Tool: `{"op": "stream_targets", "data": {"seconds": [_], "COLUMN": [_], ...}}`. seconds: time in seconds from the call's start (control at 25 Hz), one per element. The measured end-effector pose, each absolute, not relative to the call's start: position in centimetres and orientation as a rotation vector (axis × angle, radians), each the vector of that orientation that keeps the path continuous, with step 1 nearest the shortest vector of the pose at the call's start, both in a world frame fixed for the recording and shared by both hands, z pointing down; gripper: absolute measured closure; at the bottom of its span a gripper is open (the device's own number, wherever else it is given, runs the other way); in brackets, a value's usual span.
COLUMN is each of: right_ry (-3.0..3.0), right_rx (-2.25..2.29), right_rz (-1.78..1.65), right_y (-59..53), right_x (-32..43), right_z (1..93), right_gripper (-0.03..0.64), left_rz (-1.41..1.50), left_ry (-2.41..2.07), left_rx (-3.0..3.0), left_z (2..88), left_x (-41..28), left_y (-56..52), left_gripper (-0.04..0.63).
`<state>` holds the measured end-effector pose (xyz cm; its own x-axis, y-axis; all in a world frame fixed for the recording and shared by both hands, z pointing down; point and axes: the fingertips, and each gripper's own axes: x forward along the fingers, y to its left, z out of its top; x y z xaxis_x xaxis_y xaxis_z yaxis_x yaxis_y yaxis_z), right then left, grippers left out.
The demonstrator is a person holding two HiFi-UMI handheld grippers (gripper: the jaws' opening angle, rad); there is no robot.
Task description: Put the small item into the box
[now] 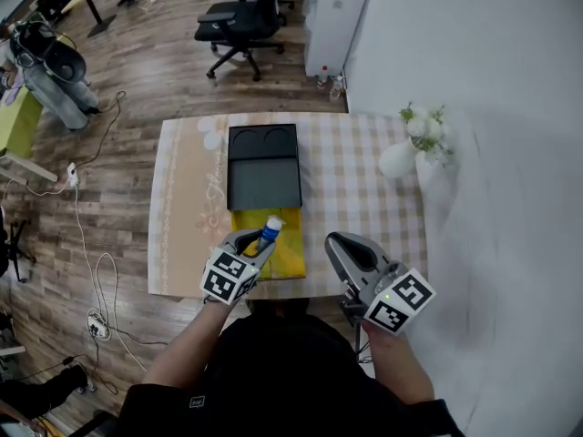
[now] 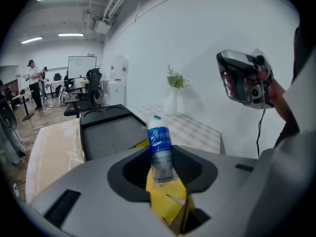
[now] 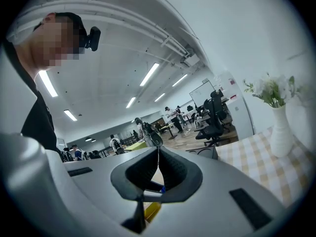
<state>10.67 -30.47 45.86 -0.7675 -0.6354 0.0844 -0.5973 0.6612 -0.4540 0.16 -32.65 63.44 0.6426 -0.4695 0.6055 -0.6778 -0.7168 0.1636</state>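
The lower end of the small clear plastic bottle with a blue label and white cap (image 2: 159,147) was hidden behind the left gripper's (image 1: 259,247) grey body, and the print on its label was too small to read. In the right gripper view only a sliver of blue and yellow showed through the opening under the jaws. The inside of the open yellow cardboard box (image 1: 284,255) was largely covered by the left gripper in the head view, so what it held could not be made out.

The left gripper was pinching the bottle, which stuck out past its jaws, cap end forward and up, tilted a little. The bottle hung over the yellow box, not in it; the box lay right under and just ahead of the jaws. Beyond the left gripper, touching the far end of the box, lay a black rectangular tray with two round hollows (image 1: 263,169) on the checked-cloth table (image 1: 364,180). A white vase of pale flowers (image 1: 408,151) stood far ahead and to the right of the right gripper (image 1: 337,242).

The right gripper's jaws were pressed together with nothing between them. It was held about level to the right of the box, well apart from the left gripper. The left gripper pointed forward and down at the box.
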Motion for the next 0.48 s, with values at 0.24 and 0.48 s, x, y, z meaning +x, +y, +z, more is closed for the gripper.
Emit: {"op": "stream_targets", "data": {"seconds": [0.24, 0.48], "right_ry": [2.778, 2.783], "right_rx": [-1.069, -1.075], "right_rz": [-0.697, -0.687], "right_y": [-30.2, -30.0], "right_x": [11.5, 11.6], "right_z": [45.4, 45.3], "right_gripper": [0.58, 0.58], "left_rz": [1.033, 1.21], "left_ry": [-0.792, -0.722], "left_rx": [2.534, 2.514], "left_z": [66.5, 69.2], "left_x": [0.9, 0.6], "left_y": [-32.0, -31.2], "left_gripper": [0.451, 0.451]}}
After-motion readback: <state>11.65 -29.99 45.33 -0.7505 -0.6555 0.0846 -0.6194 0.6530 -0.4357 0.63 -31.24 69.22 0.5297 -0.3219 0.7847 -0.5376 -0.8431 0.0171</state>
